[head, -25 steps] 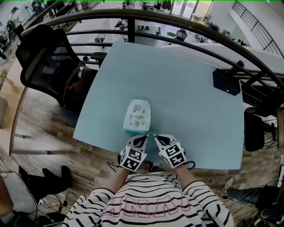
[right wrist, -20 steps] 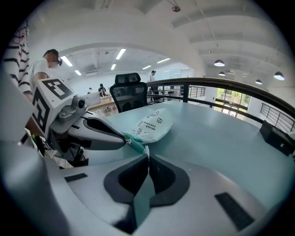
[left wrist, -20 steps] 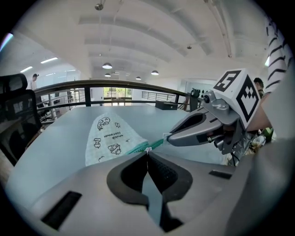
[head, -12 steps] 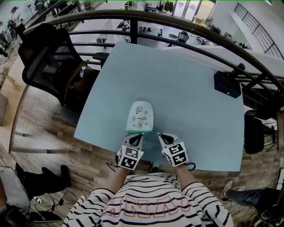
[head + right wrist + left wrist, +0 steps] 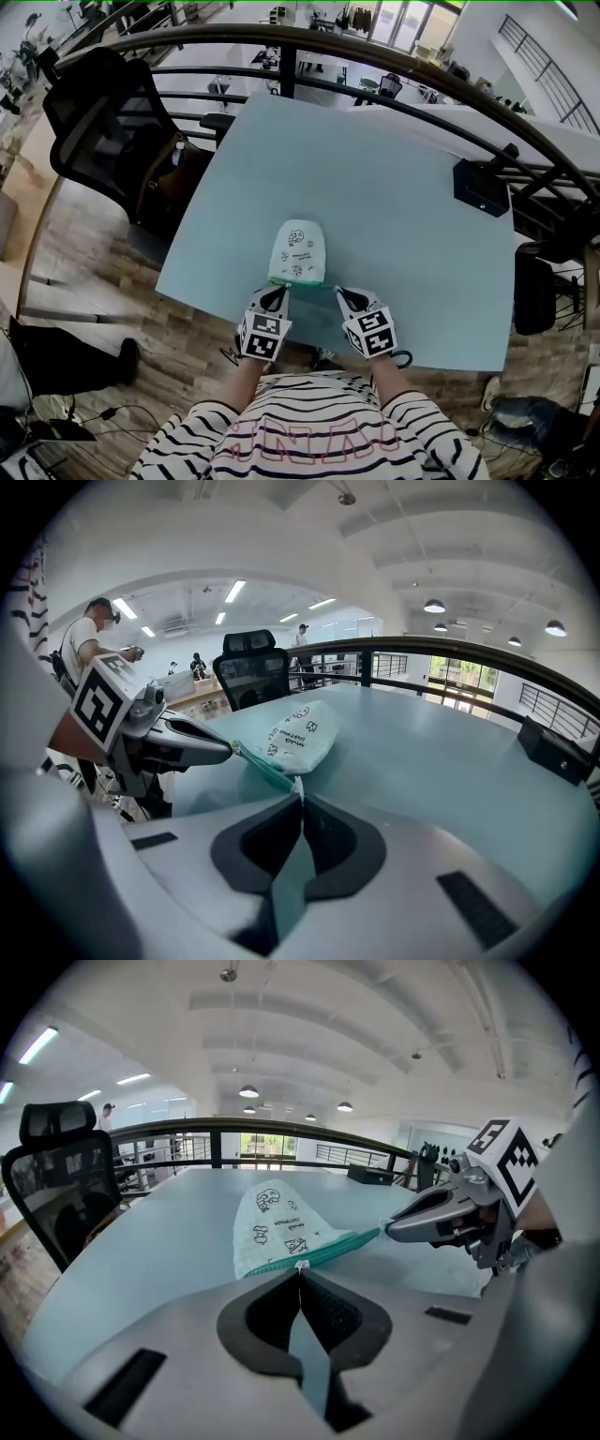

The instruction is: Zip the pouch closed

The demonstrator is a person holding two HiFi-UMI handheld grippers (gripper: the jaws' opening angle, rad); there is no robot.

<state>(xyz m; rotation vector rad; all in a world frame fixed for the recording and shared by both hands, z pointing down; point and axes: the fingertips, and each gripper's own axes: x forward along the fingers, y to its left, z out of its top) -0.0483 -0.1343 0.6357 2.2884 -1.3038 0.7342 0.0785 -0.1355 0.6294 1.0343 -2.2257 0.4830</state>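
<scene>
Bright, even light is pouring from round white ceiling lamps (image 5: 248, 1092) at twelve o'clock and long white strip lights (image 5: 234, 591) at eleven. The pale blue-green counter (image 5: 375, 206) is carrying only faint shadows. Fisheye distortion is bending the dark metal railing (image 5: 289, 66). Black corners are ringing both gripper views, and their six o'clock foreground is blurring.

Left hand-held gripper (image 5: 279, 292), right one (image 5: 340, 293): shut

pouch (image 5: 297, 251) print: too small to read | zipper pull: hidden at left gripper (image 5: 278, 292) tips

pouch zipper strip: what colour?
Teal green zipper strip along the edge of the white printed pouch; shows best in the left gripper view.
</scene>
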